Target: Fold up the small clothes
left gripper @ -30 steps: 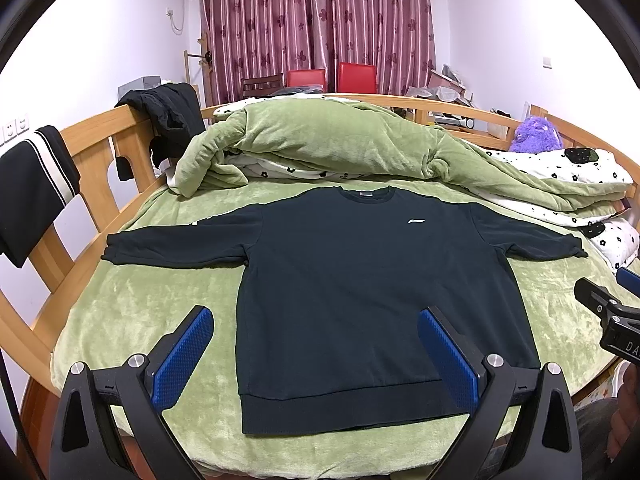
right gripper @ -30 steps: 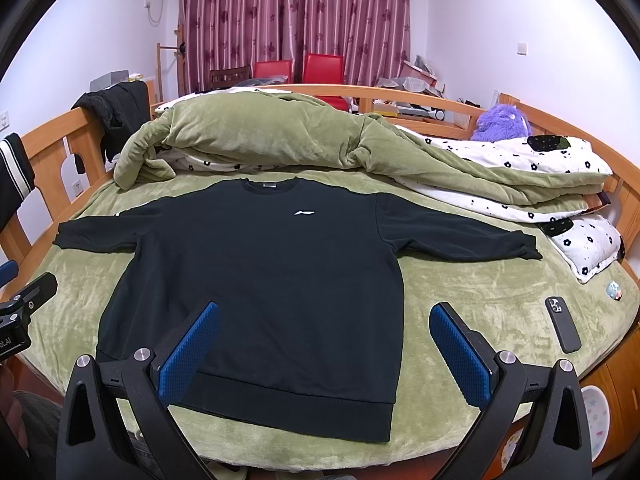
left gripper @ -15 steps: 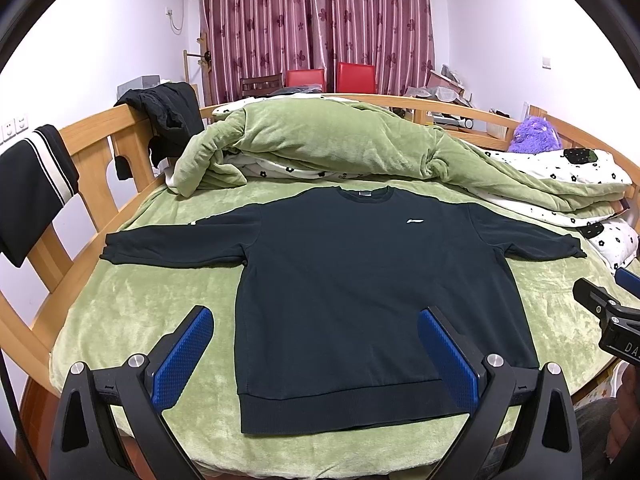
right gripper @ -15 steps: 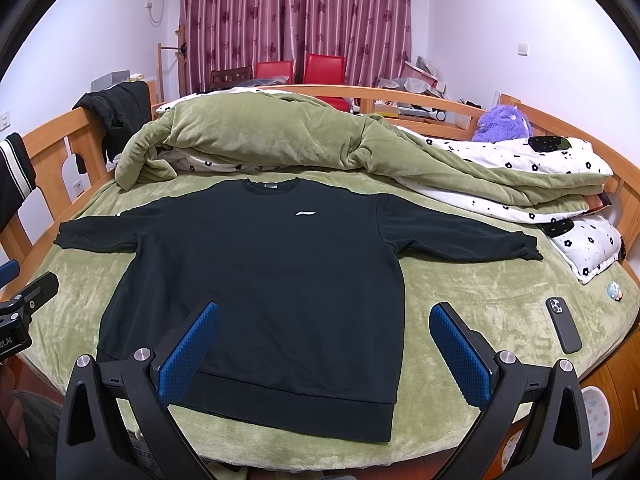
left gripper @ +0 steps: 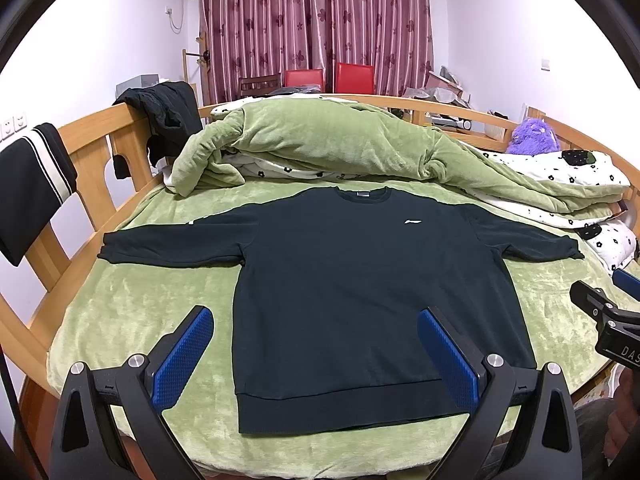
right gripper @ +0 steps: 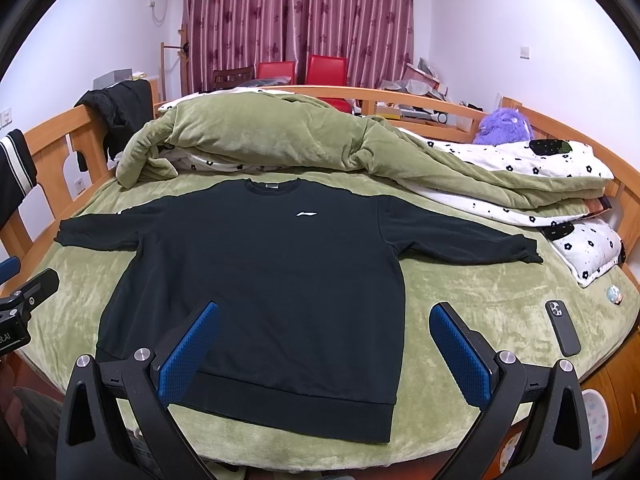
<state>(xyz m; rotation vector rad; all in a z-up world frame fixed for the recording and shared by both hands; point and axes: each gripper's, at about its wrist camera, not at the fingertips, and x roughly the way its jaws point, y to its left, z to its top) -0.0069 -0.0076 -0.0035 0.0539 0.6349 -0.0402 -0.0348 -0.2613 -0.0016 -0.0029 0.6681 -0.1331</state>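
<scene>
step: pre-fold, nothing grasped | dark long-sleeved sweatshirt [left gripper: 360, 288] flat, sleeves spread, on green plush bed cover [left gripper: 132, 320] | left gripper [left gripper: 316, 354], right gripper [right gripper: 324, 350] fingers spread wide, empty, above near hem | next: likely pinch a sleeve or hem corner

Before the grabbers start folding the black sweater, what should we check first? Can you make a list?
1. Sweatshirt lies flat, front up, on the green blanket: ok.
2. Both sleeves spread out sideways, left sleeve and right sleeve: ok.
3. Left gripper jaws wide open, holding nothing: ok.
4. Right gripper jaws wide open, holding nothing: ok.
5. Phone lies on the blanket beside the sweatshirt, apart from it: ok, but mind it when folding that side.
6. Anything hidden under the sweatshirt: cannot tell.
</scene>
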